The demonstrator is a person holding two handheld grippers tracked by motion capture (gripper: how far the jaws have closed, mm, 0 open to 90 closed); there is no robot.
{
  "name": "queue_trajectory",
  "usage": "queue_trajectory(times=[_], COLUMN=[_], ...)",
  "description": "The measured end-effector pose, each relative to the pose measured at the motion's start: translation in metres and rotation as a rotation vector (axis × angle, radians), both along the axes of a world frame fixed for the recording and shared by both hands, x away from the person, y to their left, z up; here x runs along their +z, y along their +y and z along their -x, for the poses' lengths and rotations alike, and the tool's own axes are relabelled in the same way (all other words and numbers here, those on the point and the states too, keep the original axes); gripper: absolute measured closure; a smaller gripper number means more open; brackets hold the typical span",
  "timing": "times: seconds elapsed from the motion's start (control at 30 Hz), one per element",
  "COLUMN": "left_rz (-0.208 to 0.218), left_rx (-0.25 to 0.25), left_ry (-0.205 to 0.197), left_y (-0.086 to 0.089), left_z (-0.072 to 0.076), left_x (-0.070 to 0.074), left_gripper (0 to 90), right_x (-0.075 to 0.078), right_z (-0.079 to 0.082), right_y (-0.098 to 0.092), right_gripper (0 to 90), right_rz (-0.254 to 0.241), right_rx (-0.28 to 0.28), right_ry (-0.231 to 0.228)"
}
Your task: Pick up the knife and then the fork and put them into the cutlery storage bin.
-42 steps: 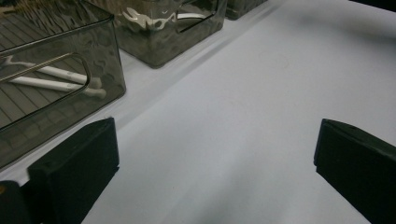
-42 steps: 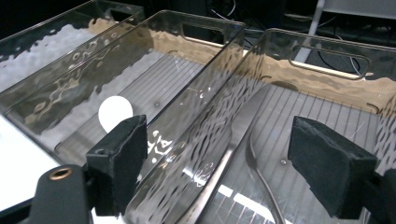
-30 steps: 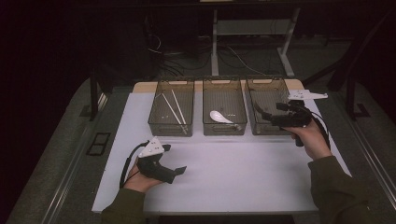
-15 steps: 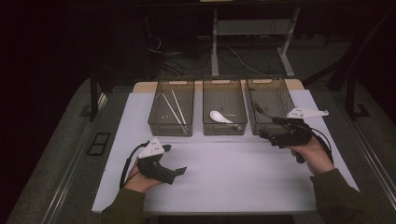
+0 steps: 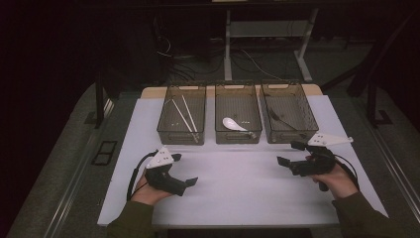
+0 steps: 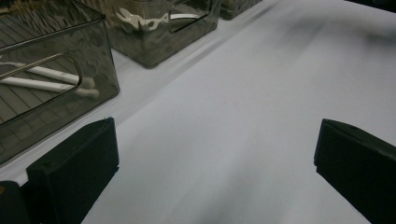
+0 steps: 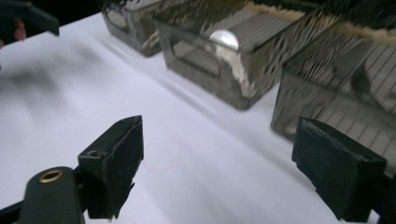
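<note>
The right gripper [image 5: 289,153], jaws apart and empty, hovers near the table's [image 5: 237,198] right edge, just in front of the right bin [image 5: 288,115], which holds a dark utensil [image 5: 281,119] lying diagonally. The left gripper [image 5: 185,171], jaws likewise apart, rests near the front-left corner, farther from the bins. Bare table lies between them.

The three smoky translucent plastic bins [image 5: 237,133] along the upper middle look glossy, with ribbed floors. The white spoon [image 5: 233,124] in the centre one shines like glazed ceramic. The white table cover [image 5: 237,198] is smooth and matt. The black gripper pads [image 7: 116,163] look matt, rubbery.
</note>
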State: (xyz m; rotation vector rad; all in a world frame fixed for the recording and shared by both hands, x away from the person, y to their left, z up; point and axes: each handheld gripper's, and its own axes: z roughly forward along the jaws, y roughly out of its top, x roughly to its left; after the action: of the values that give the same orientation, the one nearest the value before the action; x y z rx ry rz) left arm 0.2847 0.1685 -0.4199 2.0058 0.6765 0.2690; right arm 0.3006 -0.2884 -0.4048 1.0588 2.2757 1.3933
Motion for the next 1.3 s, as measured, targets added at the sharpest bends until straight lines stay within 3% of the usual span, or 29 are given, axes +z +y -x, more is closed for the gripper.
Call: queue_trajectory(times=[0.37, 0.53, 0.6, 1.3], left_rz=[0.006, 0.012, 0.013, 0.014], left_rx=[-0.007, -0.005, -0.005, -0.008], left_ry=[-0.002, -0.004, -0.002, -0.003], left_y=[0.001, 0.001, 0.001, 0.001], left_z=[0.001, 0.002, 0.002, 0.002], left_x=[0.001, 0.001, 0.001, 0.0], left_gripper=[0.0, 0.0, 0.0, 0.0], right_x=[-0.018, -0.023, -0.024, -0.026], right_z=[0.023, 0.033, 0.036, 0.038], right_y=[-0.007, -0.011, -0.013, -0.018], right_gripper=[13.3, 13.2, 12.3, 12.2], right_rz=[0.03, 0.012, 0.031, 0.018], right_rx=[0.013, 0.017, 0.013, 0.003], right_ry=[0.03, 0.046, 0.037, 0.039])
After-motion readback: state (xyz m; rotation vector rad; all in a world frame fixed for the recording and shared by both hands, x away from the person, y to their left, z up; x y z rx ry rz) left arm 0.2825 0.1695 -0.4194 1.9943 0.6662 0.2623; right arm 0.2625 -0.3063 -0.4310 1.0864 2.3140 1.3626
